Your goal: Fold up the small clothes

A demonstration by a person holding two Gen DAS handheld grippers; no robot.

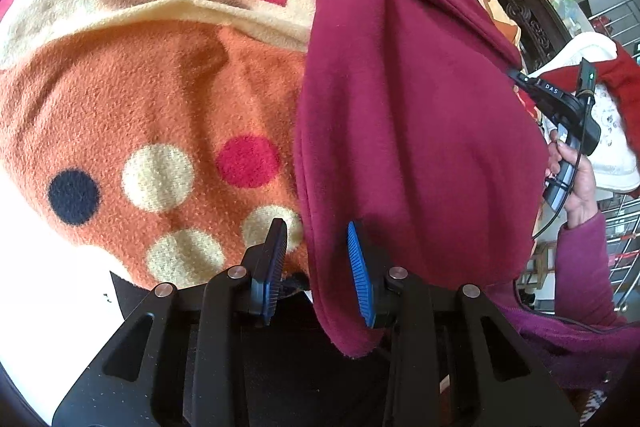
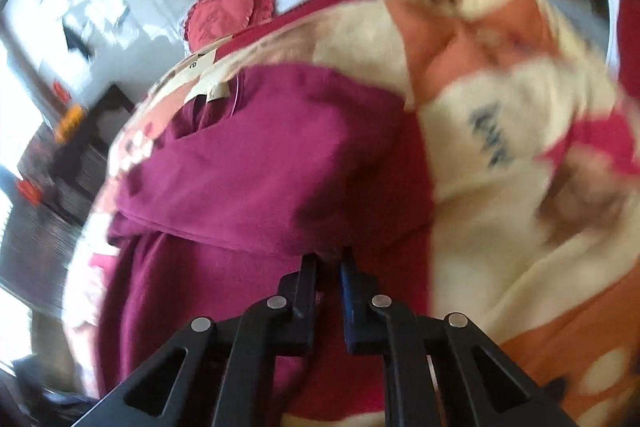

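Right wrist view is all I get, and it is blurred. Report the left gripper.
Observer: The left gripper's jaws stand apart, with the garment's edge hanging between them.
Operator: Say what lies beside that edge.
Observer: The blanket's dotted part, with cream, pink and dark dots, lies right against it.
Operator: Now tell me what is past my gripper.
Observer: A white cloth lies just beyond the hand that holds the right gripper.
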